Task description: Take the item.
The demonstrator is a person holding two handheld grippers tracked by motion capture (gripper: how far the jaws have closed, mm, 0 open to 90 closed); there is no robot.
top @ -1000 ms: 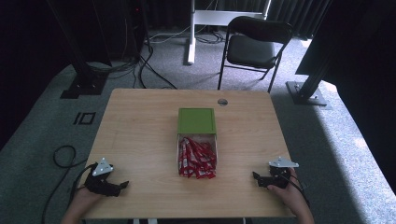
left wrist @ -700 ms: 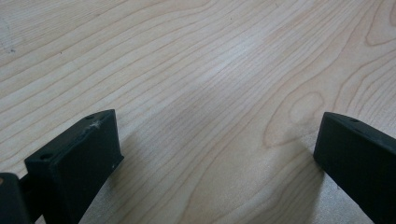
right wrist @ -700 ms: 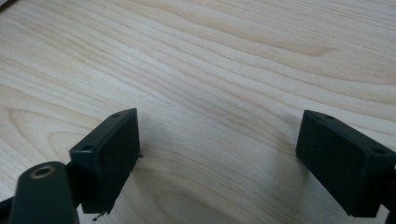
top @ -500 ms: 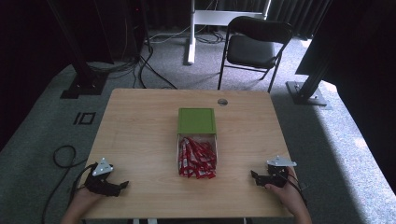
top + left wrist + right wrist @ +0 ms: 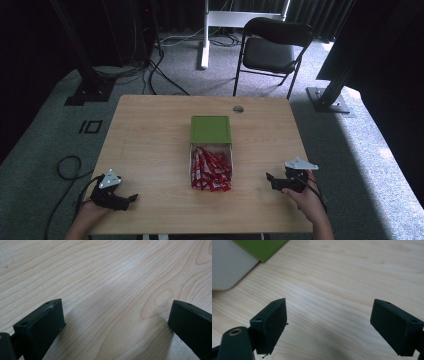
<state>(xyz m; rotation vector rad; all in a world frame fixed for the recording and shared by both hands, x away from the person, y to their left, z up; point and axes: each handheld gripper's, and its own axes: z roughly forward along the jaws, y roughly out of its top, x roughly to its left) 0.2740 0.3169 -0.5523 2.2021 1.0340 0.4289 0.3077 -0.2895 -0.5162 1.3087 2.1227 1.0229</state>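
The left gripper (image 5: pixel 129 199) rests at the near left corner of the worktop (image 5: pixel 150 140), jaws spread wide over bare wood, unchanged from the earlier frames. At the centre, the clear box (image 5: pixel 211 167) of red packets (image 5: pixel 210 171) sits with its green lid (image 5: pixel 210 129) touching its far edge, neither displaced. The right gripper (image 5: pixel 270 179), jaws wide and empty, has shifted slightly left toward the box, remaining clearly apart from it.
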